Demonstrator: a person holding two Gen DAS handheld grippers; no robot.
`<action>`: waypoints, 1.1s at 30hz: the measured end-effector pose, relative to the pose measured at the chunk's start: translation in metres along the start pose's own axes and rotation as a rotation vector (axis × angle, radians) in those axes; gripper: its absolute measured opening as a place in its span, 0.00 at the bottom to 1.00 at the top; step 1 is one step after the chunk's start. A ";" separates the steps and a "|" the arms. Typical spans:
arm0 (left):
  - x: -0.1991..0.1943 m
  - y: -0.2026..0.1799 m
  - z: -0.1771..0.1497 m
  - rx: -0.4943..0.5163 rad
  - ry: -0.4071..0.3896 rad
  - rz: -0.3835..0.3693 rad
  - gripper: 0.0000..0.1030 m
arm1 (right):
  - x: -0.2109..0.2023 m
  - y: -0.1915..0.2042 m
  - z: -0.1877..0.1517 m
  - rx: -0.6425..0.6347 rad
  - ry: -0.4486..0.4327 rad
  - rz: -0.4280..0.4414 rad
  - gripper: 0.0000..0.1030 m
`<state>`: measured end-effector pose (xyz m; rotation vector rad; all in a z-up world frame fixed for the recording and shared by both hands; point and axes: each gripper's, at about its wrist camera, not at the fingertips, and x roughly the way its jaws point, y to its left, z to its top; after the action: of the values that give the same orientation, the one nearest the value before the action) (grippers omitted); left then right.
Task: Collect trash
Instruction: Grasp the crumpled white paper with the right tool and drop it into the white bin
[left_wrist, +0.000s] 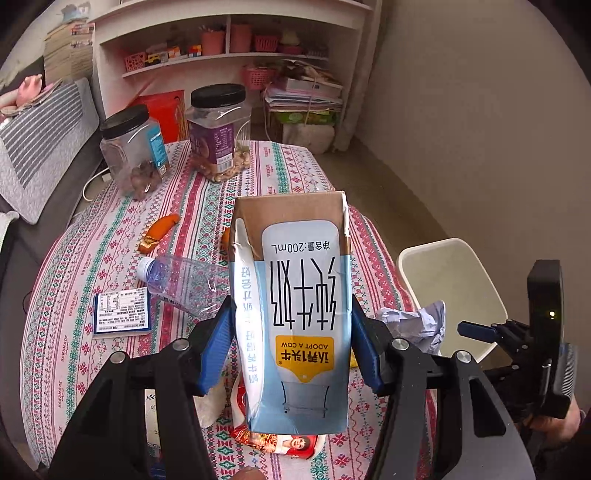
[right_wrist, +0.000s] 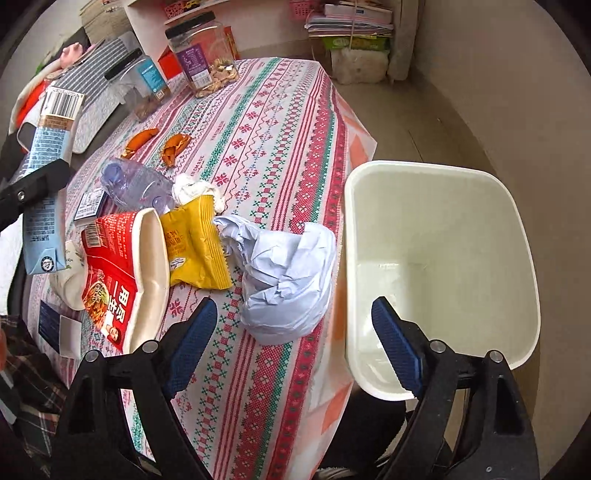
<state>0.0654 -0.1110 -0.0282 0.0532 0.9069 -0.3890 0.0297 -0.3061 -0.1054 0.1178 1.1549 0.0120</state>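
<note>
Now milk carton (left_wrist: 295, 314) clamped betw left fingers (left_wrist: 218, 343), right fingers (right_wrist: 192, 343) empty.

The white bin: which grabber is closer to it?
Right. The right gripper hangs open beside the white bin, one finger over its rim. The left gripper is farther away, over the table, holding the milk carton.
</note>
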 end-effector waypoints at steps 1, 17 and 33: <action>-0.001 0.001 0.000 0.000 0.000 -0.003 0.56 | 0.004 0.002 0.003 0.002 0.007 0.002 0.80; 0.002 0.016 -0.005 -0.028 0.006 0.008 0.56 | 0.014 0.015 0.012 -0.011 0.004 -0.022 0.47; -0.006 -0.020 0.000 0.020 -0.028 -0.026 0.56 | -0.061 -0.058 0.021 0.155 -0.256 -0.165 0.48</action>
<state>0.0552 -0.1277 -0.0211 0.0539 0.8772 -0.4219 0.0213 -0.3698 -0.0476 0.1564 0.9056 -0.2337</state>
